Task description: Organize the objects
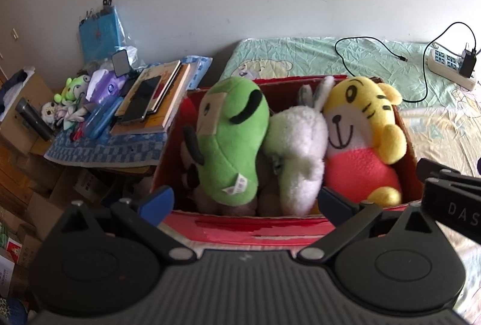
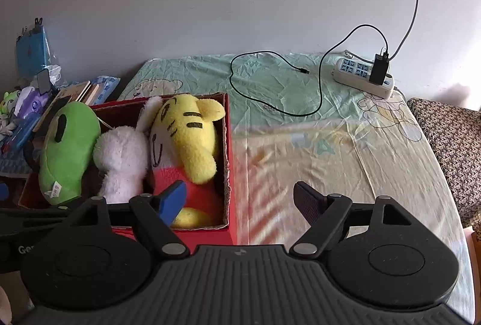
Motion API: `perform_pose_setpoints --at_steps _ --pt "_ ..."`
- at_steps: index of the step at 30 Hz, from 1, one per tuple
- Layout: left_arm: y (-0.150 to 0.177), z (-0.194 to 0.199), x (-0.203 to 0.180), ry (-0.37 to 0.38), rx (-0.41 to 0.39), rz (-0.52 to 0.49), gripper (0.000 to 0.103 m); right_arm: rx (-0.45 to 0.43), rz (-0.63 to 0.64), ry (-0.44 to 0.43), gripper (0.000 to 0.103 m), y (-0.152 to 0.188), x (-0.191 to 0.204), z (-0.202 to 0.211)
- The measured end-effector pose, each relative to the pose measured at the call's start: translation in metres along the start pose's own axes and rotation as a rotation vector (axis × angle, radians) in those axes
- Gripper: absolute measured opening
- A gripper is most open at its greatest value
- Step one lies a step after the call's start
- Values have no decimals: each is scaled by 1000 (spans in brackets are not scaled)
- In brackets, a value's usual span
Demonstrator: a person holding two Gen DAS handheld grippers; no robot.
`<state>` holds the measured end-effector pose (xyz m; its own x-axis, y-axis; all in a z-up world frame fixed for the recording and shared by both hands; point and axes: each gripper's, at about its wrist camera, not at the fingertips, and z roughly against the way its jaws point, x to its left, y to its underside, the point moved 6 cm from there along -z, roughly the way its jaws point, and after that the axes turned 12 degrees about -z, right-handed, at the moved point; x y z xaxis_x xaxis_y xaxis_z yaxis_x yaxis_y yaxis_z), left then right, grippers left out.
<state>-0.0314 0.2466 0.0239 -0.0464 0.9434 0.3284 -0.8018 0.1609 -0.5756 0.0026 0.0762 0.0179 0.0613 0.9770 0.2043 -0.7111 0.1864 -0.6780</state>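
Note:
A red cardboard box (image 1: 258,230) (image 2: 230,162) sits on the bed and holds plush toys. A green plush (image 1: 233,138) (image 2: 67,150) leans at its left, a white rabbit plush (image 1: 300,150) (image 2: 121,162) lies in the middle, and a yellow tiger plush (image 1: 360,138) (image 2: 186,141) rests at its right. My left gripper (image 1: 245,201) hovers open over the box's near wall with nothing between its fingers. My right gripper (image 2: 240,201) is open and empty above the box's right near corner; its blue fingertip (image 2: 173,200) overlaps the tiger.
The bed sheet (image 2: 330,162) stretches right of the box. A power strip (image 2: 365,78) with a charger and black cable (image 2: 270,84) lies at the far edge by the wall. Left of the bed, a side table (image 1: 99,147) carries books, a phone and small toys. Cardboard boxes crowd the floor.

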Motion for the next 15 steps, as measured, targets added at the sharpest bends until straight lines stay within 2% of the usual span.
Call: perform_pose_setpoints --at_steps 15 --pt "6 -18 26 35 16 6 102 11 -7 37 82 0 29 -8"
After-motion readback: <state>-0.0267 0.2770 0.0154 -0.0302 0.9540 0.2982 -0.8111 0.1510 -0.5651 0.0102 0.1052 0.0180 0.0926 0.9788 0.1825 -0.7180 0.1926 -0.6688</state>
